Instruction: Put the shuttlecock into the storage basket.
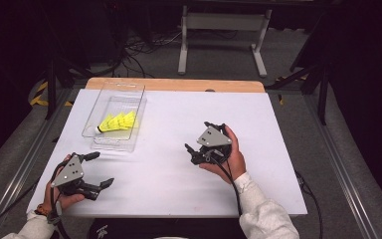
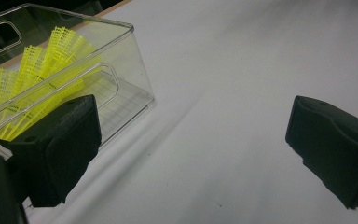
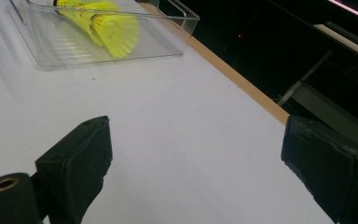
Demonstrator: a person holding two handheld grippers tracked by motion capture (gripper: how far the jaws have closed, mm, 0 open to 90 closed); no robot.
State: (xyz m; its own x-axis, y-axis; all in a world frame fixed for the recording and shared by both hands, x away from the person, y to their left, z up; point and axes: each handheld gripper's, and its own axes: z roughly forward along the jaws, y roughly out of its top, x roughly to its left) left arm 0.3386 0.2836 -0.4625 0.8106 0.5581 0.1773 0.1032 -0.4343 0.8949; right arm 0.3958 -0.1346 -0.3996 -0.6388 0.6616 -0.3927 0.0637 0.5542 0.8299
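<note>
A clear plastic bin (image 1: pixel 95 107) stands at the back left of the white table (image 1: pixel 179 184). Inside it lie yellow shuttlecocks (image 1: pixel 117 122), nested in a row with a white cork tip at the left end. My left gripper (image 1: pixel 103 169) is at the front left corner, open and holding nothing. In the left gripper view the bin (image 2: pixel 121 32) and shuttlecocks (image 2: pixel 37 74) are just beyond the left jaw of my left gripper (image 2: pixel 191 140). My right gripper (image 1: pixel 197 135) is right of centre, open and holding nothing. In the right gripper view my right gripper (image 3: pixel 200 158) faces the far-off bin (image 3: pixel 186 18) and shuttlecocks (image 3: pixel 102 23).
The wooden back edge of the table (image 1: pixel 179 84) runs behind the bin. A white metal stand (image 1: pixel 224 30) and cables lie on the floor beyond. Metal rails (image 1: pixel 338 164) run along both sides of the table.
</note>
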